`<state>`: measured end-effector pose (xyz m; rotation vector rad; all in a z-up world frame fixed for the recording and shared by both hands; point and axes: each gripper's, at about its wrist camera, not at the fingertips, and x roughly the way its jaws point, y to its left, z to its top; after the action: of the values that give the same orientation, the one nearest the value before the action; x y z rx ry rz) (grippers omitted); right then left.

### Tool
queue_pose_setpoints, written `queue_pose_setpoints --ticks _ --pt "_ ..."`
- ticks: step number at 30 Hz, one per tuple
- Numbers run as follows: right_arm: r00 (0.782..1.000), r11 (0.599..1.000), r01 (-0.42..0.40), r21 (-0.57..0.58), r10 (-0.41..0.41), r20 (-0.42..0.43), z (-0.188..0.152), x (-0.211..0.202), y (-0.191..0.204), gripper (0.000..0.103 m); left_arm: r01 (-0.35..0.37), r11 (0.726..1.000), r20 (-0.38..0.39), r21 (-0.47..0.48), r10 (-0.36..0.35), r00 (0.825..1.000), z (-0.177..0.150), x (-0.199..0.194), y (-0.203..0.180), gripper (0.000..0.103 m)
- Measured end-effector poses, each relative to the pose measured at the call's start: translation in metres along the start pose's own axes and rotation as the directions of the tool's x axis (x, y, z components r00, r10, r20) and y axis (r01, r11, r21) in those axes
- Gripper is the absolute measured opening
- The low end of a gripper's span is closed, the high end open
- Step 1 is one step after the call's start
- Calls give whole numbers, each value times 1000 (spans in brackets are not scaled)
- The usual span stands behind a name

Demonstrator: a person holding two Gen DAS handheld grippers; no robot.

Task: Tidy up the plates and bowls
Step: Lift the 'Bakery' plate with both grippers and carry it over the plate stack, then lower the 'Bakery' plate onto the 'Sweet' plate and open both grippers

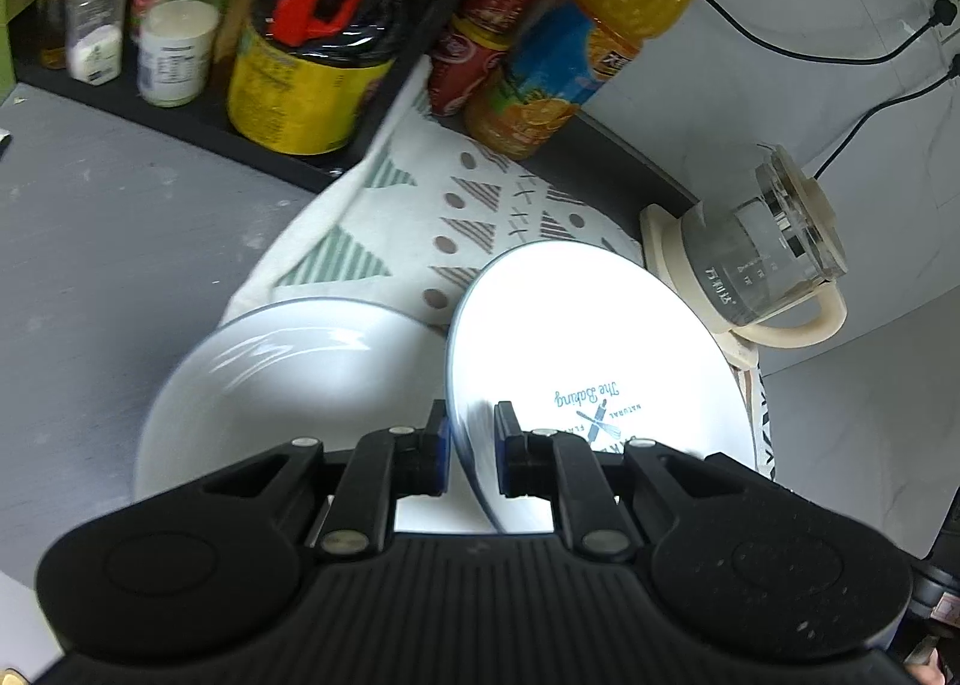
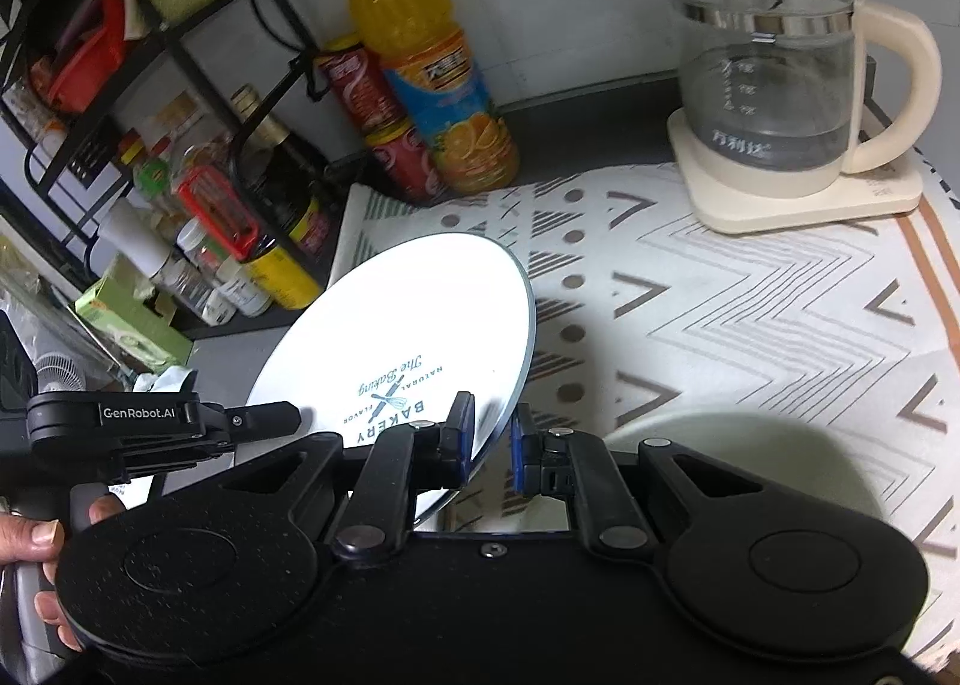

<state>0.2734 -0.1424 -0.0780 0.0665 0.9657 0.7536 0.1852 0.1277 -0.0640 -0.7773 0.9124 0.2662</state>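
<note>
Grey tabletop [image 1: 120, 205] fills the left of the left wrist view, and a patterned cloth [image 2: 720, 313] lies on it, covering the right half of the right wrist view. On this cloth, at the upper right, stands a glass kettle [image 2: 774, 78] with a cream base and handle. At the top centre an orange juice bottle [image 2: 432, 66] stands beside two stacked red cans [image 2: 384, 126]. A black rack [image 2: 138, 84] with jars and bottles fills the upper left.

A white plate [image 2: 414, 325] with a printed bakery logo is held tilted, in the middle of both views. The left gripper [image 1: 471, 448] has its jaws on either side of the plate's rim at the lower centre of its frame, closed on it. The right gripper [image 2: 492, 439] also has its jaws around the plate's edge, one on each face, though a small gap shows at the right one, so I cannot tell if it grips firmly.

A white bowl [image 1: 288, 385] sits just left of the plate in the left wrist view, on the edge of the cloth. Another pale bowl [image 2: 750, 457] is at the lower right of the right wrist view, partly hidden by the gripper. A hand [image 2: 36, 565] holds the left gripper's handle at the lower left.
</note>
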Motion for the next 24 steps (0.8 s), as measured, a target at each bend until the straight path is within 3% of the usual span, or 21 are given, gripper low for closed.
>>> queue_pose_setpoints --ticks 24 --pt "998 999 34 -15 -35 -61 -49 9 54 12 -26 1000 -31 4 26 999 -24 -25 59 12"
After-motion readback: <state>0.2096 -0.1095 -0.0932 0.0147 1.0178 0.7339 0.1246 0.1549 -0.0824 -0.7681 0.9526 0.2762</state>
